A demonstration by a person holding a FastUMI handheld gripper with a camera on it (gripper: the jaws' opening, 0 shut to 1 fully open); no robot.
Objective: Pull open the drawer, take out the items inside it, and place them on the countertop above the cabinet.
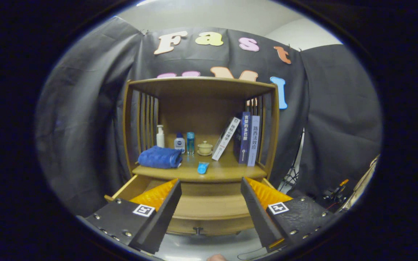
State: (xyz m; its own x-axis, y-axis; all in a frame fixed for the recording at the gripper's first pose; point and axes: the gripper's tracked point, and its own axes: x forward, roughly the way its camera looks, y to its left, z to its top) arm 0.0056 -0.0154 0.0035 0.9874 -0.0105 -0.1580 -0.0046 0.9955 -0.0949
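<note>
Wooden cabinet (201, 145) at centre frame, open-fronted, with slatted side walls and a flat top. Below its shelf, drawer (209, 206) pulled out toward the camera, small knob (198, 230) on its front at lower centre; contents hidden from this angle. Countertop (227, 170) above the drawer, mid-frame, carrying everything else. Gripper (210, 188) in the lower frame, fingers spread wide with nothing between them, held over the open drawer and touching nothing. Folded blue towel (160, 157) at left of the countertop. Three books (243, 139) at right, two upright, one leaning against them. Behind the towel, pump bottle (160, 136), then a white bottle (179, 143) and a slim blue bottle (190, 142) just beside it. Small lidded cup (205, 147) at centre back. Small light-blue item (203, 168) near the front edge, just ahead of the fingers.
</note>
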